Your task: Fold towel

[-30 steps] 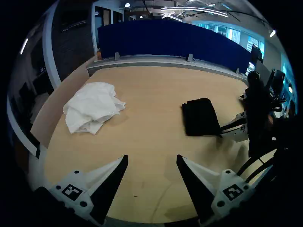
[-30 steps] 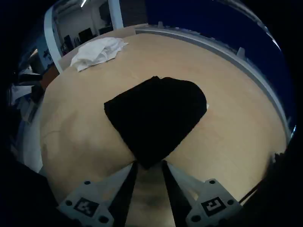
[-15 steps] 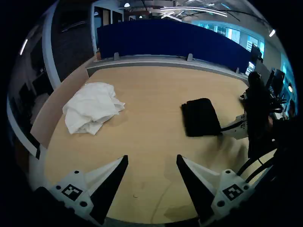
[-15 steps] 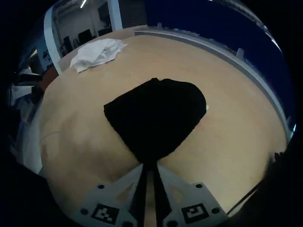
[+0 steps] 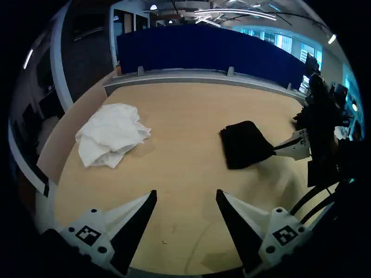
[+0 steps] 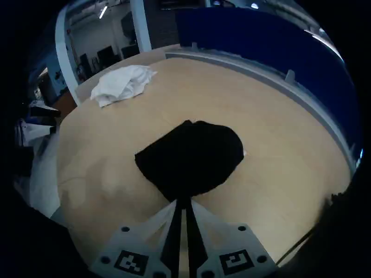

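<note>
Right gripper (image 6: 182,205) clamped on near corner of black towel (image 6: 190,155), left gripper (image 5: 185,195) jaws apart above wooden table (image 5: 185,106), crumpled white cloth (image 5: 109,139) well apart.

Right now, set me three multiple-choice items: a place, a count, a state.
1. Where does the white towel lie? A) on the table, apart from the black towel; B) on top of the black towel; C) hanging off the table's edge.
2. How many towels are on the table? A) one; B) two; C) three.
3. How is the right gripper? A) wide open; B) shut on the black towel's corner; C) shut on the white towel.
Answers: 1 A, bare wood separates them; 2 B, one white, one black; 3 B, it is closed on that near corner.
</note>
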A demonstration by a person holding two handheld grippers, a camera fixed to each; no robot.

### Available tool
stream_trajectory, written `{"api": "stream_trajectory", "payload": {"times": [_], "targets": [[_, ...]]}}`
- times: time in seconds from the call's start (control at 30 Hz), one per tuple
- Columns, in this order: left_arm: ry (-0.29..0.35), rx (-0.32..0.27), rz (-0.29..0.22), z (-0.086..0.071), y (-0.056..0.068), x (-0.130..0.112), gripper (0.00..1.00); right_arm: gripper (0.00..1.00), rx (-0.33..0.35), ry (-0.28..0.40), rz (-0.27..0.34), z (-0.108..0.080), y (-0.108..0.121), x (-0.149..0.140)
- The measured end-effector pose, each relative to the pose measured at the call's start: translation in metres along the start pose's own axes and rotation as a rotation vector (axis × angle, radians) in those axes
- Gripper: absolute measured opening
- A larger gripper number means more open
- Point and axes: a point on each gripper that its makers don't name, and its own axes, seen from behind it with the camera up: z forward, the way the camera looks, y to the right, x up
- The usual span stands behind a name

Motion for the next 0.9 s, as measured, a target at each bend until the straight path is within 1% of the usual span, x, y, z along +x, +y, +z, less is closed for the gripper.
{"api": "stream_trajectory", "payload": {"times": [0.2, 0.37, 0.47, 0.57, 0.67, 0.9], "targets": [[0.019, -0.005, 0.002, -0.001, 0.002, 0.010, 0.95, 0.06, -0.013, 0.080, -0.025, -0.022, 0.007, 0.047], [0.035, -0.009, 0.003, -0.002, 0.005, 0.018, 0.95, 0.06, -0.026, 0.149, -0.057, -0.044, 0.015, 0.089], [0.044, -0.013, 0.006, -0.002, 0.007, 0.021, 0.95, 0.06, -0.031, 0.184, -0.066, -0.057, 0.018, 0.110], [0.050, -0.015, 0.011, -0.004, 0.009, 0.024, 0.94, 0.06, -0.039, 0.210, -0.072, -0.069, 0.021, 0.126], [0.060, -0.017, 0.016, -0.004, 0.011, 0.027, 0.94, 0.06, -0.048, 0.230, -0.076, -0.079, 0.024, 0.135], [0.069, -0.023, 0.021, -0.008, 0.014, 0.031, 0.94, 0.06, -0.068, 0.252, -0.075, -0.094, 0.030, 0.143]]}}
